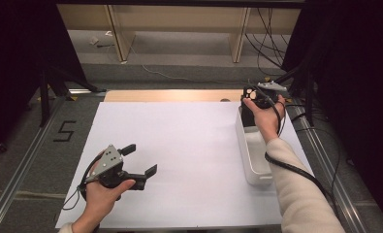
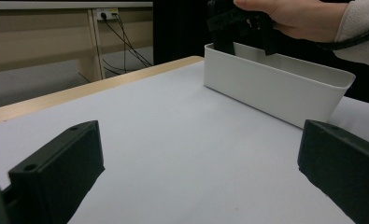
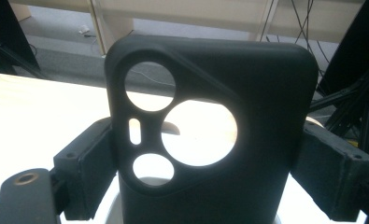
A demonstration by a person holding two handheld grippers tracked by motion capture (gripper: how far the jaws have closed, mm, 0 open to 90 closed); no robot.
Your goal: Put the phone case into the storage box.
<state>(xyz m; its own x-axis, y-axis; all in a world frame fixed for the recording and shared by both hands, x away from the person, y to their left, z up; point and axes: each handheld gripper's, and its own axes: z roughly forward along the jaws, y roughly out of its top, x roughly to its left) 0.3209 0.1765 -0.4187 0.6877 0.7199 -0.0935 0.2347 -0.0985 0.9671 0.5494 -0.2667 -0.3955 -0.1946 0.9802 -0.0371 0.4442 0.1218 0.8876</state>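
Where the white sheet covers the table, a white oblong bin lies along its right edge, its long axis running from near to far. The right gripper hangs over the far end of this bin, held from above by the right hand, whose cream sleeve comes in from the near right corner. In the right gripper view the two black jaws stand on either side of a black phone case and press against its side edges; the case is upright, with its camera cut-outs, two large round holes, one small round hole and a slot, towards the upper left. The pale rim of the bin shows just below the case. In the left gripper view the same gripper appears at the far end of the bin, its dark lower part reaching down past the rim.

The left gripper sits low over the near left part of the sheet, held by the left hand and pointing right towards the bin. Its jaws stand wide apart with only bare sheet between them. A grey three-cornered plate tops it. A strip of wooden tabletop shows beyond the far edge of the sheet.
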